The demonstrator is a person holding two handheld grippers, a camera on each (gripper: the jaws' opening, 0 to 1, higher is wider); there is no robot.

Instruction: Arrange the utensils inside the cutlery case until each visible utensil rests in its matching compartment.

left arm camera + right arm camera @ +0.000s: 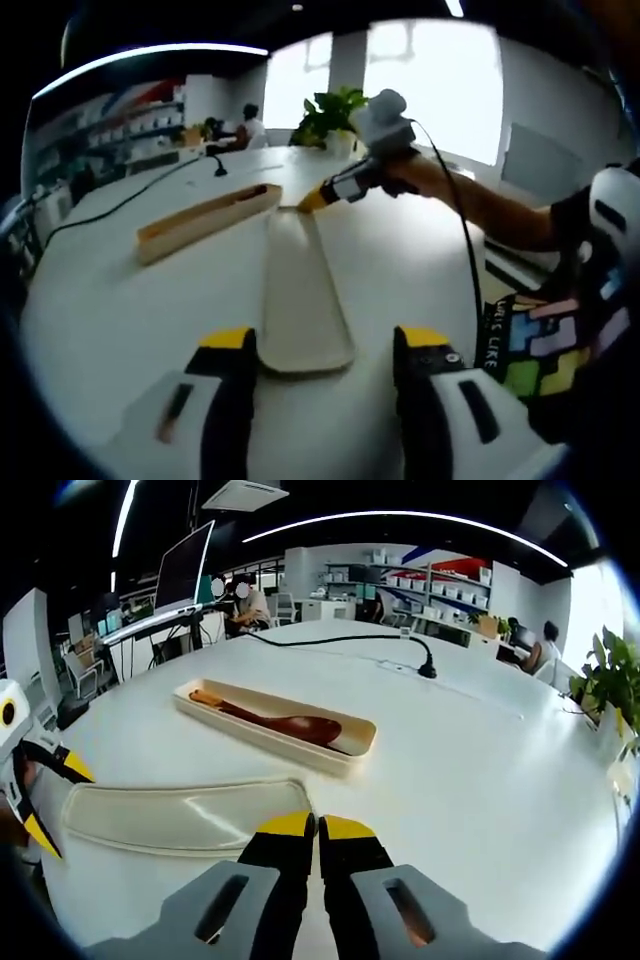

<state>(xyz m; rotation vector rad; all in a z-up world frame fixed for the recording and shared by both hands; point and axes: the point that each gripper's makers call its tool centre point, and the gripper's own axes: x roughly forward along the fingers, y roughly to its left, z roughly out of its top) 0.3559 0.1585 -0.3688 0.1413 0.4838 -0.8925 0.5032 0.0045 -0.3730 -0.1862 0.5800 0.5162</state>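
Plainly "LIKE" on the person's shirt (520, 345).

Your room is bright. In the left gripper view, big windows (430, 85) glow so white that nothing shows through them, and the plant (330, 115) in front looks dark. Long ceiling lights (400, 520) make thin curved lines in the right gripper view. The white counter (470, 770) shines softly, with faint shadows. Straight lines bend near the edges. Your left view is blurry and soft; your right view is sharper.
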